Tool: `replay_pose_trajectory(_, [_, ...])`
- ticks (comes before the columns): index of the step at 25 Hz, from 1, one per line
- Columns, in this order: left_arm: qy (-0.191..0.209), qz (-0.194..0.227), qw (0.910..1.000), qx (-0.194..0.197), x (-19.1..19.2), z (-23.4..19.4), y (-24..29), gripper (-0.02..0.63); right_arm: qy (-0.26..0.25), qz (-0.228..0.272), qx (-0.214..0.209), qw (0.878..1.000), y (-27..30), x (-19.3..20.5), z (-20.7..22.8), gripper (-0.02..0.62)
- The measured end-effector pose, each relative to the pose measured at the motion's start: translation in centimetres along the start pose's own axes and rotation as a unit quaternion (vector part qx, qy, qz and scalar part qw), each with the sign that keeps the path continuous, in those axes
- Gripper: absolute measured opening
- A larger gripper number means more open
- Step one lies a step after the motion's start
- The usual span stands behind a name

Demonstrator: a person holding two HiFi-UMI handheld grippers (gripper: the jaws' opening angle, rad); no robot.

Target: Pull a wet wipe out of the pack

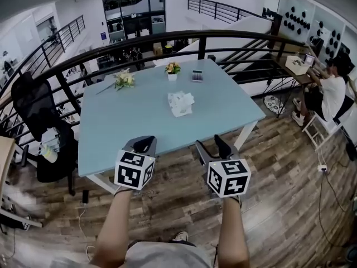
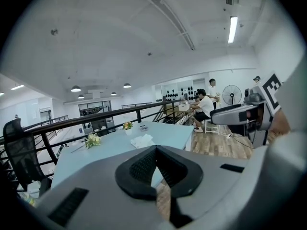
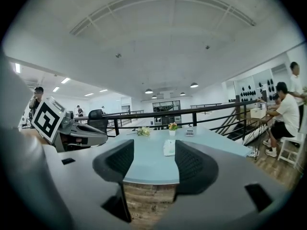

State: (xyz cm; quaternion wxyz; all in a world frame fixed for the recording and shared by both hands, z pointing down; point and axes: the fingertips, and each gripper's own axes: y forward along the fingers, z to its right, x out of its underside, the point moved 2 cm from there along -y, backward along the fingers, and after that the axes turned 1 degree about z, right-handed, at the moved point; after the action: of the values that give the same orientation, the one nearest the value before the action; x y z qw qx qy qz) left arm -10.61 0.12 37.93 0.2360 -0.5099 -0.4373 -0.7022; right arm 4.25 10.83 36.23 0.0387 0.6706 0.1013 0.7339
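The white wet wipe pack [image 1: 180, 103] lies near the middle of the light blue table [image 1: 122, 127], with crumpled white on top of it. Both grippers hang in front of the table's near edge, well short of the pack. My left gripper [image 1: 144, 144] is shut with nothing in it; its pads meet at the tips [image 2: 154, 150]. My right gripper [image 1: 213, 147] stands open and empty, its jaws wide apart [image 3: 153, 152]. The pack [image 3: 169, 147] shows between the right jaws far ahead, and it [image 2: 142, 140] lies just above the left jaws in the left gripper view.
A bunch of flowers [image 1: 124, 79], a small flower pot [image 1: 172, 68] and a calculator [image 1: 197, 76] lie at the table's far side. A black office chair [image 1: 33, 108] stands left, a black railing [image 1: 167, 41] runs behind, and a seated person [image 1: 332, 91] is at the right.
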Motion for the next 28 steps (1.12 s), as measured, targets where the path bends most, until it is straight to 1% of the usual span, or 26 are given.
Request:
replay_pose_trajectory(3, [0.006, -0.005, 1.0000, -0.005, -0.2, 0.3, 0.4, -0.006, -0.008, -0.001, -0.004, 1.000, 0.0, -0.2, 0.8, 0.250])
replay_pose_trajectory(6, [0.009, -0.006, 0.9997, -0.021, -0.3, 0.1, 0.5, -0.006, -0.008, -0.005, -0.011, 1.000, 0.1, 0.0, 1.2, 0.250])
replay_pose_trajectory(10, [0.003, 0.005, 0.9997, -0.026, -1.1, 0.2, 0.8, -0.008, -0.013, -0.008, -0.014, 1.000, 0.2, 0.1, 1.6, 0.250])
replay_pose_trajectory(14, [0.003, -0.003, 0.9996, -0.029, -0.6, 0.3, 1.0, -0.008, -0.013, -0.013, -0.019, 1.000, 0.6, 0.5, 1.8, 0.250])
replay_pose_trajectory(21, [-0.007, -0.003, 0.9991, -0.042, -0.4, -0.6, 1.4, -0.008, -0.020, -0.021, -0.028, 0.999, 1.9, 0.7, 1.8, 0.250])
replay_pose_trajectory(28, [-0.012, 0.000, 0.9986, -0.051, -0.5, -1.7, 2.5, -0.008, -0.021, -0.009, -0.037, 0.999, 3.4, 0.1, 2.2, 0.250])
